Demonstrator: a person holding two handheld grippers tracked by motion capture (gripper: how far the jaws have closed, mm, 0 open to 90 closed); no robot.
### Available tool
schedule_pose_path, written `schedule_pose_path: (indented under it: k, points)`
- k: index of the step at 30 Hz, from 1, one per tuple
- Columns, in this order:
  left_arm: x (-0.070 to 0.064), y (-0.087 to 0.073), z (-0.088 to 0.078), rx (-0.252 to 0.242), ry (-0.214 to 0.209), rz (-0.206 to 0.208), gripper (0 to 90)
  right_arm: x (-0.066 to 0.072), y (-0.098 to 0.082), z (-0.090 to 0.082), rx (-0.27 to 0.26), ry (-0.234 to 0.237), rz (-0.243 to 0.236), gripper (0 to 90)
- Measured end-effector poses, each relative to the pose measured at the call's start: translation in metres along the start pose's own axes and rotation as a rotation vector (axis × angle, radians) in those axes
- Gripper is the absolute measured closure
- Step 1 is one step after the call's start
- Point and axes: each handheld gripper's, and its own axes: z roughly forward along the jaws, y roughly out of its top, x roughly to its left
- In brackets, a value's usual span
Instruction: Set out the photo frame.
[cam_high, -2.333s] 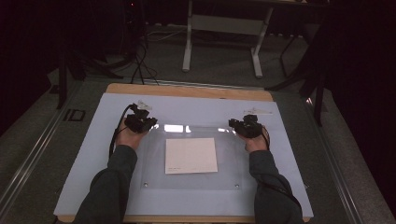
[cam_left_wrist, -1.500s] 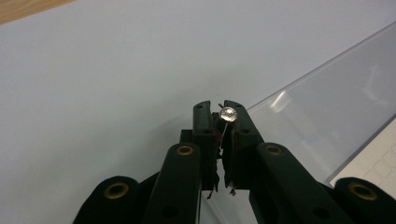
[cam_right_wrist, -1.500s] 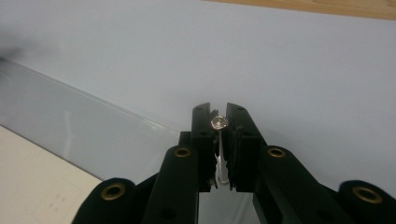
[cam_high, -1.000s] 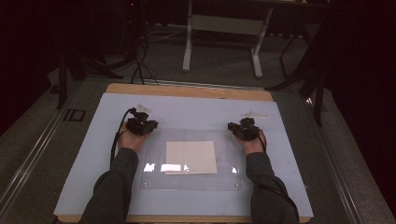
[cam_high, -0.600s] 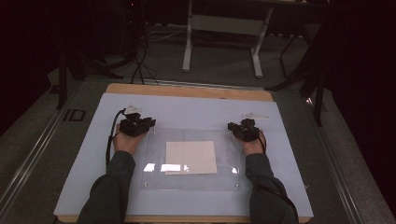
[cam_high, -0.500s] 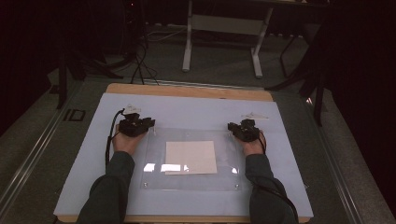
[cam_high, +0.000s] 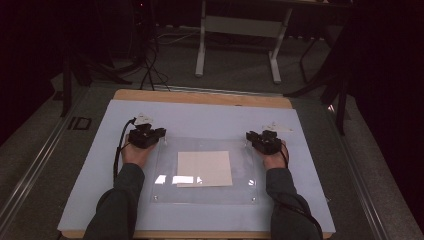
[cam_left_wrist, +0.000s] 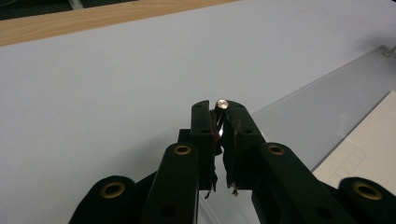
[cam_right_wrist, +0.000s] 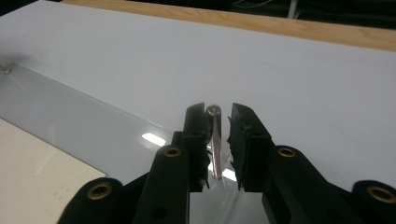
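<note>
A clear acrylic plate (cam_high: 205, 192) lies on the pale blue mat, with a cream sheet of paper (cam_high: 204, 168) under its middle. My left gripper (cam_high: 161, 134) is at the plate's far left corner. In the left gripper view its jaws (cam_left_wrist: 219, 109) have just closed and pinch a small metal corner post (cam_left_wrist: 222, 103). My right gripper (cam_high: 249, 136) is at the far right corner. In the right gripper view its jaws (cam_right_wrist: 218, 114) straddle the other corner post (cam_right_wrist: 214, 135), which leans on the left pad with a thin gap to the right pad.
The pale mat (cam_high: 310, 165) covers a wooden table whose far edge (cam_high: 200, 96) shows as a tan strip. A white desk frame (cam_high: 237, 35) and cables stand on the dark floor beyond. Small screws mark the plate's near corners (cam_high: 156, 198).
Since the earliest frame the bright reflections on the plate have shifted from its far edge to its near half. The left gripper has turned slightly at its corner; both hands have stayed in place.
</note>
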Motion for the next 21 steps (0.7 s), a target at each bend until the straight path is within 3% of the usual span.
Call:
schedule_pose_path:
  k: [16,21]
  points:
    - [0.0016,-0.0048,0.0026,-0.04,-0.006,-0.038,82.8,0.003,0.0041,0.0027,0.028,-0.018,-0.012,84.4]
    - [0.0026,-0.0018,0.0037,-0.02,-0.006,-0.063,83.3,0.0009,0.0069,0.0038,0.048,-0.006,0.001,84.5]
